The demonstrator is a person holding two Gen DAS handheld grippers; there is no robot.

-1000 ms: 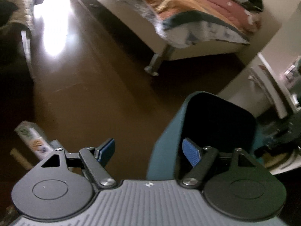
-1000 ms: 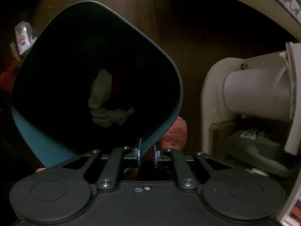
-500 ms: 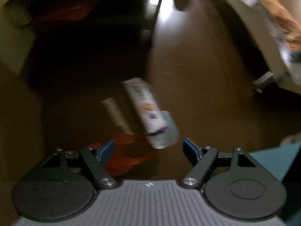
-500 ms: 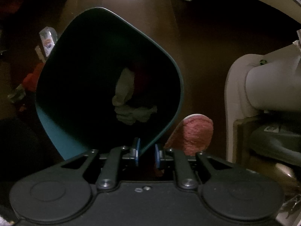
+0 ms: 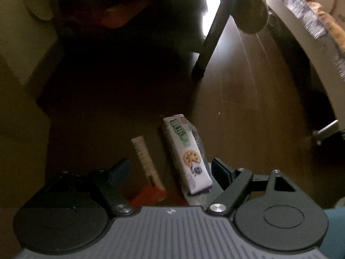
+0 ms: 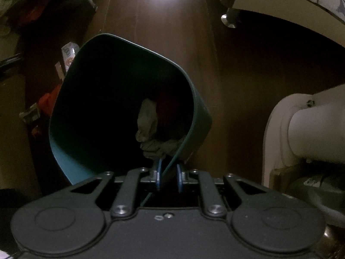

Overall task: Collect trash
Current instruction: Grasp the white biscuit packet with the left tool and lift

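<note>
A white cookie box [image 5: 185,153] with green lettering lies on the dark wooden floor, beside a beige strip [image 5: 145,159] and a red wrapper [image 5: 148,196]. My left gripper [image 5: 170,171] hovers just above them, angled down. Its jaws are opening, the box's near end lies between the fingertips, and nothing is gripped. My right gripper [image 6: 169,173] is shut on the rim of a teal trash bin [image 6: 64,151], which hangs tilted. Crumpled grey paper [image 6: 148,125] and something red lie inside it. The cookie box [image 6: 69,54] and red wrapper [image 6: 48,101] show left of the bin.
A dark furniture leg [image 5: 212,36] stands beyond the trash. A bed [image 5: 312,21] runs along the right, its metal leg [image 6: 229,17] on the floor. A white rounded object [image 6: 301,125] sits at the right. A corner of the teal bin [image 5: 334,226] shows at bottom right.
My left gripper swung away from the bin, turned and dropped toward the cookie box, which is now close between its fingers. The bin in my right gripper tilted a little.
</note>
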